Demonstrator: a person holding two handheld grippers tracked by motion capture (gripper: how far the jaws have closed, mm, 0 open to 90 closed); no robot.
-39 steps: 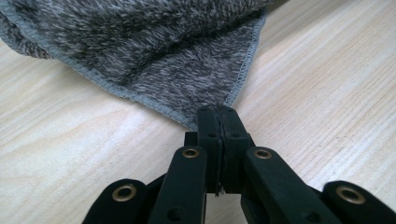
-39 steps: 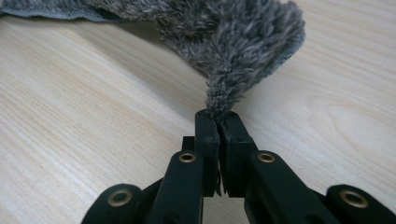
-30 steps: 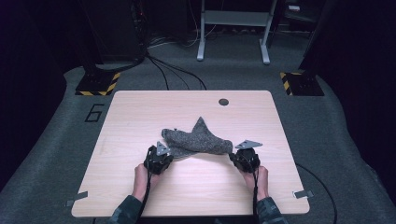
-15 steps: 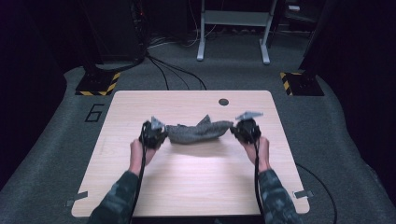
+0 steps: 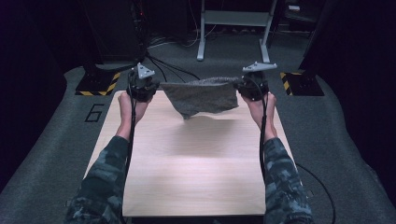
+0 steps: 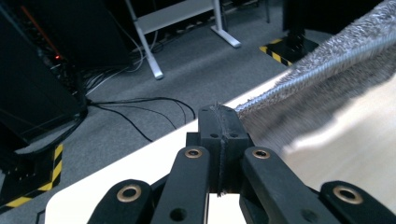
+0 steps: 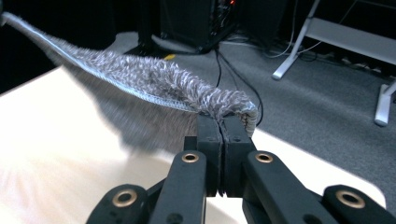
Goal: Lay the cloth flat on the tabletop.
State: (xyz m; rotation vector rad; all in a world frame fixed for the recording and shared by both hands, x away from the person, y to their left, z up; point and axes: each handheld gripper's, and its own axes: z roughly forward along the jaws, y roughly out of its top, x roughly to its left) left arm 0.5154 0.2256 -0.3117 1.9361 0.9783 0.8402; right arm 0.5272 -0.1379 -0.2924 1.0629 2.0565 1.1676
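Left hand-held gripper point(image 5: 148, 88): jaws pressed together on the left top corner of the grey cloth point(image 5: 201, 95); in the left gripper view the cloth edge is pinched between the pads point(image 6: 223, 135).
Right hand-held gripper point(image 5: 246, 87): jaws pressed together on the right top corner of the cloth; in the right gripper view the hem folds over the clamped pads point(image 7: 222, 133).
Cloth position: suspended in the air above the far part of the table point(image 5: 196, 163), clear of its surface, with its shadow on the wood below.
Cloth long axis: the top hem runs left to right between the two grippers, roughly level and parallel to the far table edge.
Cloth pointing: the body hangs downward and tapers to a low point left of centre.
Table edges: the far edge lies just beneath the cloth; the near edge sits at the person's sleeves point(image 5: 100, 186).
Open room: bare wood extends from below the cloth to the near edge and between both forearms; grey carpet point(image 5: 51, 140) surrounds the table on both sides.
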